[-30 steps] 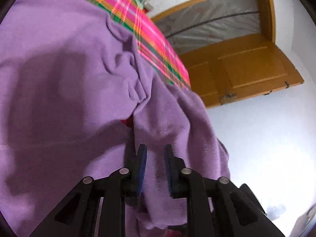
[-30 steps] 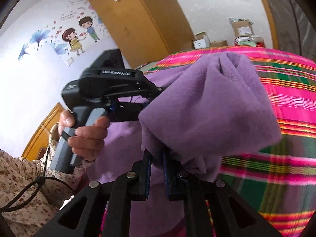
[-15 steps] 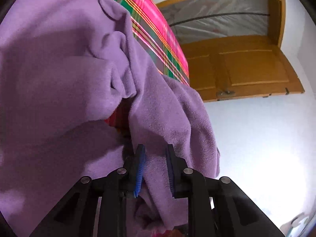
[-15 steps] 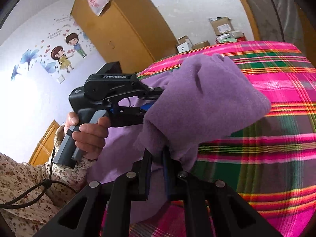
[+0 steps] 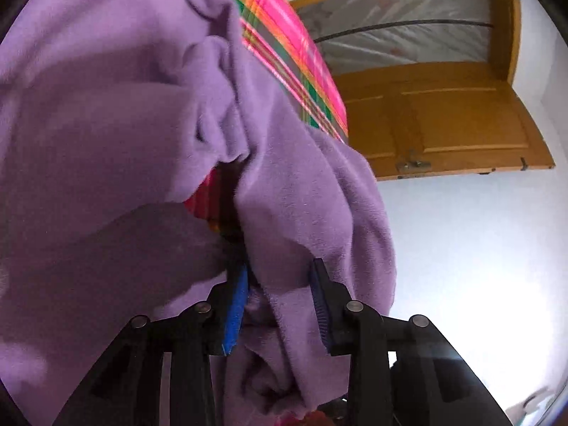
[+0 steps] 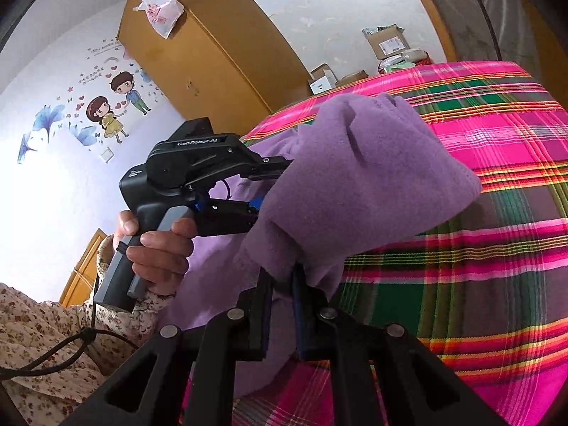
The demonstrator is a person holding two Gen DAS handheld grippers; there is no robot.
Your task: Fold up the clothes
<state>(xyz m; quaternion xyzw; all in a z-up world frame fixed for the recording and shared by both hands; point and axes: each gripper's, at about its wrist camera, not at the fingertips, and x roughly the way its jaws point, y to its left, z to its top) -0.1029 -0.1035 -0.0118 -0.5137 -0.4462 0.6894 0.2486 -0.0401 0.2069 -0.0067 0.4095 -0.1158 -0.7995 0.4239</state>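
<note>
Your left hand-held gripper (image 5: 280, 294) is opening, and a fold of the soft purple fleece garment (image 5: 117, 135) hangs loosely between its blue pads (image 5: 235, 301), no longer pinched. Your right hand-held gripper (image 6: 282, 301) is narrow and clamped on another bunch of the same fleece (image 6: 358, 184), which is lifted in a rounded lump above the pink-and-green plaid bed cover (image 6: 497, 248); the rest of the garment drapes down toward your floral sleeve (image 6: 42, 323). The risk, as I judge it, is that the released edge slumps off the plaid cover's near side and drags the fold crooked. With only one hold left, the thick fleece may also twist or slide from the right pads. Nothing shows how flat the layers beneath lie.
</note>
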